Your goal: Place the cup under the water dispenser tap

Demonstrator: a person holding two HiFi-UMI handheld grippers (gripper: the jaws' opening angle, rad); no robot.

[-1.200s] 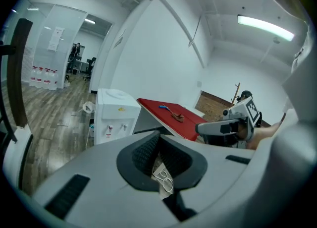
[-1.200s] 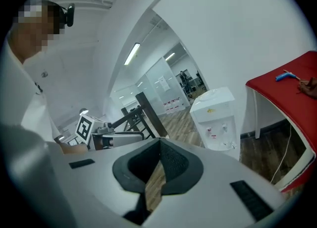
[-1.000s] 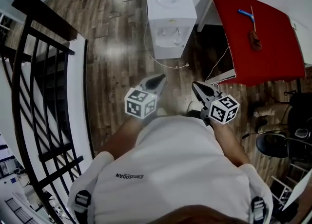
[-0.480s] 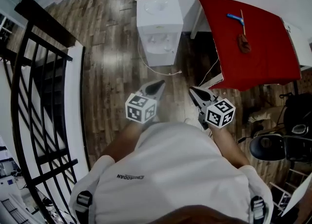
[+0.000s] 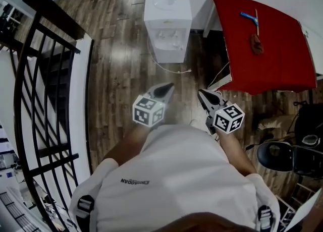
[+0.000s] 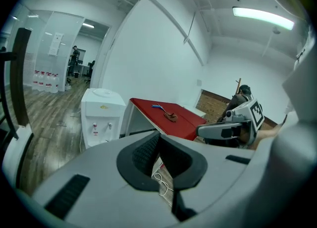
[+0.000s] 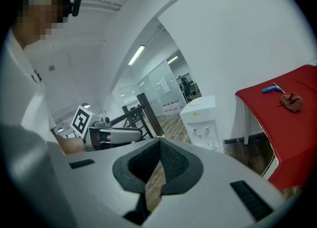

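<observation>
Barely shifted since before, left gripper (image 5: 165,90) and right gripper (image 5: 204,95) face the white boxy water dispenser (image 5: 168,24), jaws together, empty.

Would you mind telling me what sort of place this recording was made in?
Probably an office or workspace: a white water dispenser stands on wood flooring beside a red table, with glass partitions and ceiling strip lights beyond.

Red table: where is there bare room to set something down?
The red table is bare across its near half, from front edge to brown rag. Crowded beyond: the rag, a blue tool and a thin stick lie close together.
</observation>
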